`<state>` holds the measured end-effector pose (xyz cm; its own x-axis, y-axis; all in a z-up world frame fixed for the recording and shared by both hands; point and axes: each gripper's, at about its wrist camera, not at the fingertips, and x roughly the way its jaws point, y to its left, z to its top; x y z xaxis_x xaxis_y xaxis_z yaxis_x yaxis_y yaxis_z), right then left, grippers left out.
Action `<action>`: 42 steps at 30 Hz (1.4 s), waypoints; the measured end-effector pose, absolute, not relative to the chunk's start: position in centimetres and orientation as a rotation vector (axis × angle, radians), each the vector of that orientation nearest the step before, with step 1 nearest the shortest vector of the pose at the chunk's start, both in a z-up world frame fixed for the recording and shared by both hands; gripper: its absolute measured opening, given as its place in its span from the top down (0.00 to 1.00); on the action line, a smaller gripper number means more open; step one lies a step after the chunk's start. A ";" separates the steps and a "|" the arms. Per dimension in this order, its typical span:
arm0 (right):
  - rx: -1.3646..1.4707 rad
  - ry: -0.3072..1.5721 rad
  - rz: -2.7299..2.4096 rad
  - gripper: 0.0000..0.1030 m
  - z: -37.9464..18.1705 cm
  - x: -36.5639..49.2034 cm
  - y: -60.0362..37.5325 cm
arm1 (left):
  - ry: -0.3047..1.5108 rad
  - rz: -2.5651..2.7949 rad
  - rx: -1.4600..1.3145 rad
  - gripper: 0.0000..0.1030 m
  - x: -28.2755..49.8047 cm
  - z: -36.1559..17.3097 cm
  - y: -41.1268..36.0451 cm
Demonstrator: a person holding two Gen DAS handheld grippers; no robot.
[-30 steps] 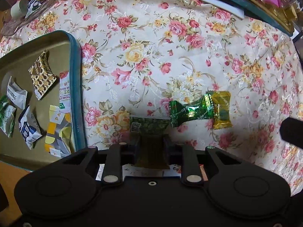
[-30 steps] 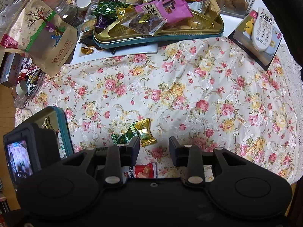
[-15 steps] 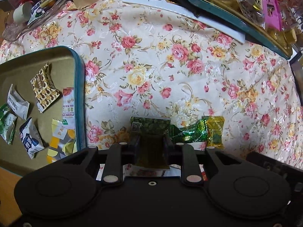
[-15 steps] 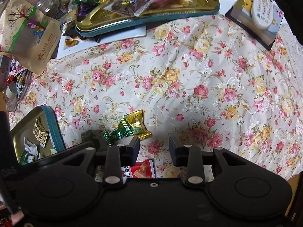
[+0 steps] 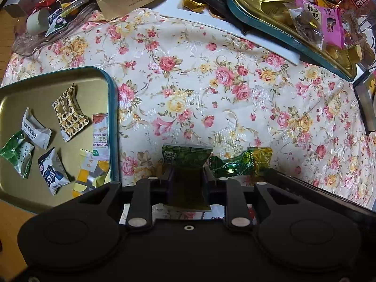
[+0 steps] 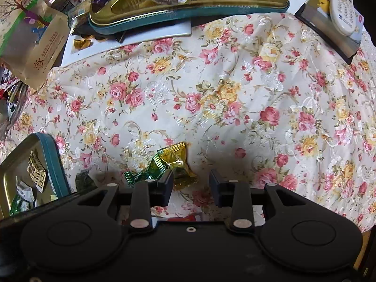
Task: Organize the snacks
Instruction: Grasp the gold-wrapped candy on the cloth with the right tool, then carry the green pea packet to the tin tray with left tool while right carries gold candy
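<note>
My left gripper [image 5: 186,176] points down and is shut on a dark green snack packet [image 5: 185,157], held above the floral tablecloth. To its left lies a gold tray with a teal rim [image 5: 114,117] with several wrapped snacks in it. A green candy [image 6: 145,171] and a gold candy [image 6: 179,162] lie touching on the cloth. My right gripper [image 6: 191,185] hangs low over them, open. Its left finger sits at the gold candy's edge and no pad presses on it. In the left wrist view the same pair, green candy [image 5: 232,164] and gold candy [image 5: 260,156], lies right of the packet.
A second teal-rimmed tray [image 6: 188,11] heaped with snacks stands at the far edge on a white board. A brown paper bag [image 6: 30,37] and clutter fill the far left. A remote control [image 6: 343,7] lies on a box at the far right. The near tray's corner [image 6: 50,155] is close to my right gripper's left.
My left gripper has risen a little with the green packet still in it. My right gripper has come down toward the green and gold candies, which now lie at its left finger.
</note>
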<state>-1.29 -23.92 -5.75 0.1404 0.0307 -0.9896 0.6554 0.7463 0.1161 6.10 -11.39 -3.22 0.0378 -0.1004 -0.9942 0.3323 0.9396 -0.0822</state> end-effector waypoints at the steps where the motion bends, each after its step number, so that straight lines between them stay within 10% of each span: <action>1: 0.620 1.375 -0.494 0.65 -6.0 -1.2 -23.9 | 1.499 -0.333 0.189 0.70 6.1 -3.3 -11.3; 42: 0.613 1.331 -0.550 0.82 -3.6 -1.5 -24.4 | 1.399 -0.279 0.219 0.69 6.3 0.2 -9.8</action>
